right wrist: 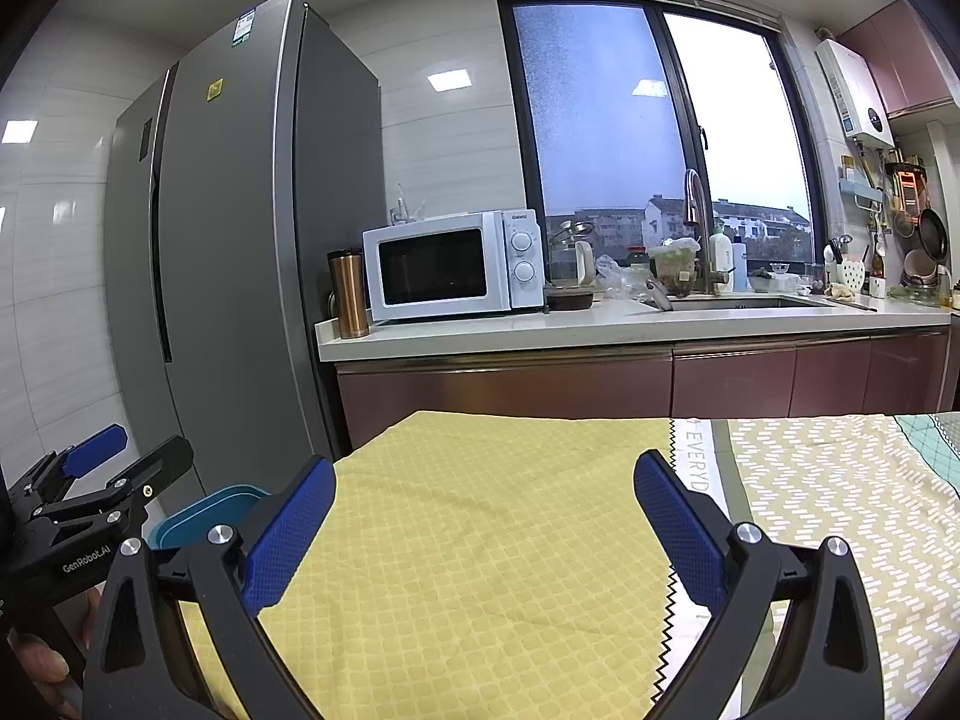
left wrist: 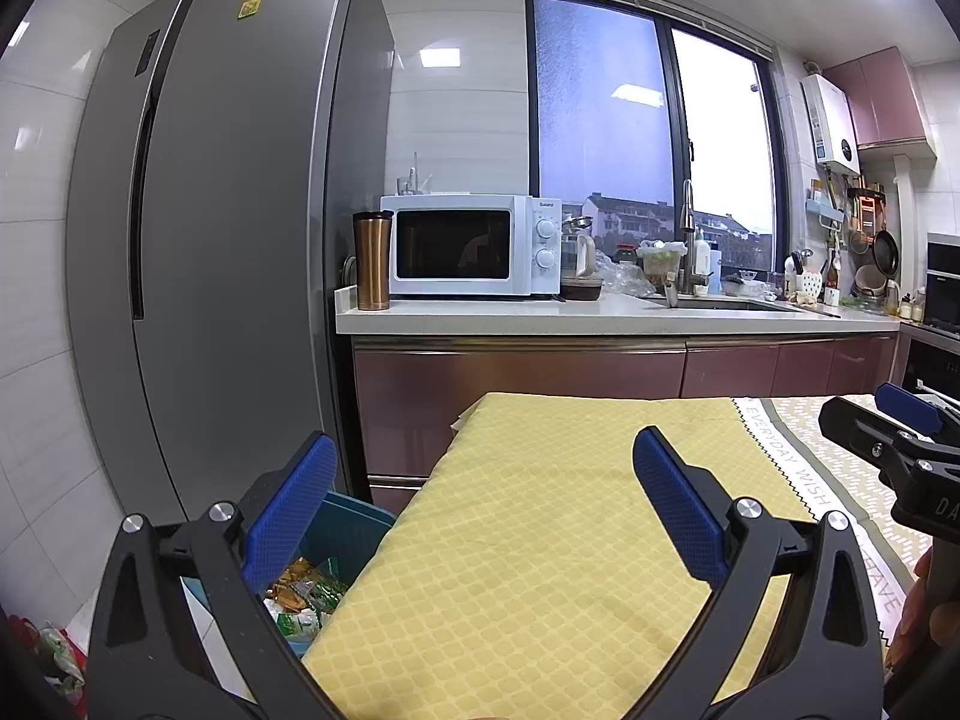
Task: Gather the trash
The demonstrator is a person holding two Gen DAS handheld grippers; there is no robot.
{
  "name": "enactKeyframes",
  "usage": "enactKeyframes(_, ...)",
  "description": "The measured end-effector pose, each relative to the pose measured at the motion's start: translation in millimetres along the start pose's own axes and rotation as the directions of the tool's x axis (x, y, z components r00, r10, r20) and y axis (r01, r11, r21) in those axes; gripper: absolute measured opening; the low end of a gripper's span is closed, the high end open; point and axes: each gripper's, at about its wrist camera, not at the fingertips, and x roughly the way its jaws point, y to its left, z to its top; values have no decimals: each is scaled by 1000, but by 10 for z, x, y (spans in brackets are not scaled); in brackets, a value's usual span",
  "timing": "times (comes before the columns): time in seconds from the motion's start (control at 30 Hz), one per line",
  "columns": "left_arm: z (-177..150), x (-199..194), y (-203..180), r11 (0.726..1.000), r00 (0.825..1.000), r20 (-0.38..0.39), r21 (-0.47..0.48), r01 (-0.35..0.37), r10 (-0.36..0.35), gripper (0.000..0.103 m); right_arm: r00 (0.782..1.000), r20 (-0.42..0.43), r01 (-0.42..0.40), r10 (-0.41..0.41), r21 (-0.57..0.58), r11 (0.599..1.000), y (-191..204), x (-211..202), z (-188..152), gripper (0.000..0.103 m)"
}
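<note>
My left gripper [left wrist: 483, 501] is open and empty, held above the left edge of a table covered with a yellow patterned cloth [left wrist: 540, 540]. A teal bin [left wrist: 342, 531] stands on the floor just left of the table, under my left finger, with several crumpled wrappers [left wrist: 303, 591] inside. My right gripper [right wrist: 483, 507] is open and empty above the same yellow cloth [right wrist: 480, 540]. The bin's rim [right wrist: 204, 510] shows at the table's left edge in the right wrist view. Each gripper shows in the other's view: the right one [left wrist: 900, 438] and the left one [right wrist: 102, 468].
A grey fridge [left wrist: 210, 270] stands at the left. A counter [left wrist: 600, 315] behind the table carries a white microwave [left wrist: 468, 246], a copper tumbler [left wrist: 372, 261] and a sink with clutter. More wrappers [left wrist: 57, 654] lie on the floor at lower left. A patterned cloth [right wrist: 840, 510] covers the table's right.
</note>
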Motion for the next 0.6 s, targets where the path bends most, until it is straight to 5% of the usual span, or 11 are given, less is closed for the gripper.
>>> enactKeyframes(0.6, -4, 3, -5, 1000, 1000, 0, 0, -1, 1, 97, 1000, -3, 2, -2, 3, 1000, -14, -10, -9, 96)
